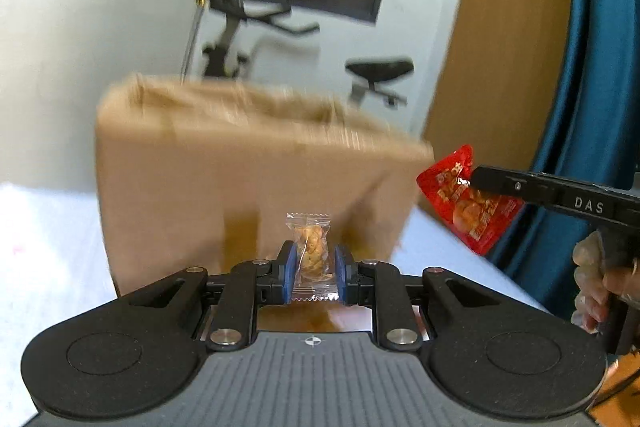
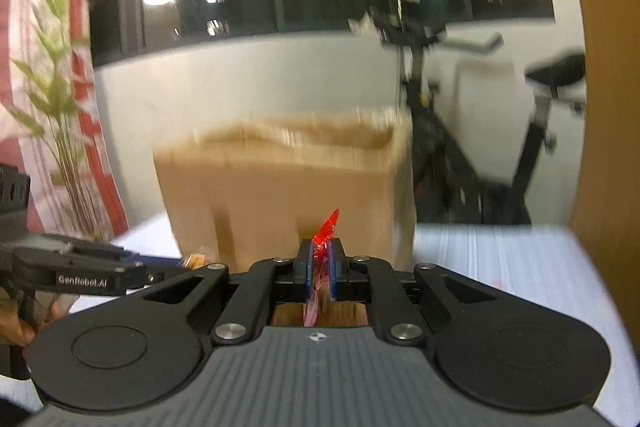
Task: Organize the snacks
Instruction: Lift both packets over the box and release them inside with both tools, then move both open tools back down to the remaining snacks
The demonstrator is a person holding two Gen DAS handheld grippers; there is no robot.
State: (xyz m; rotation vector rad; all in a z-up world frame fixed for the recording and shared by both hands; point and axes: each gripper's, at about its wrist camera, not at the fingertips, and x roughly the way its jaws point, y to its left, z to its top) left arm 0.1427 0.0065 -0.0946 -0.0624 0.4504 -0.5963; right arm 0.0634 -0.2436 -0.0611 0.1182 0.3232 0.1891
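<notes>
My left gripper (image 1: pixel 313 261) is shut on a small clear-wrapped golden twist snack (image 1: pixel 311 253), held upright between the blue pads. In front of it stands an open cardboard box (image 1: pixel 248 179), blurred by motion. My right gripper (image 2: pixel 321 259) is shut on a red snack packet (image 2: pixel 325 233), seen edge-on in its own view. From the left wrist view the same red packet (image 1: pixel 468 199) hangs flat from the right gripper's fingertips (image 1: pixel 486 179), to the right of the box. The box (image 2: pixel 288 183) fills the middle of the right wrist view.
The box stands on a white table (image 1: pixel 44 247). An exercise bike (image 1: pixel 240 39) and a white wall with dark windows lie behind it. A wooden panel (image 1: pixel 500 47) and a teal curtain (image 1: pixel 600 67) rise on the right. A plant (image 2: pixel 60 131) stands at the left.
</notes>
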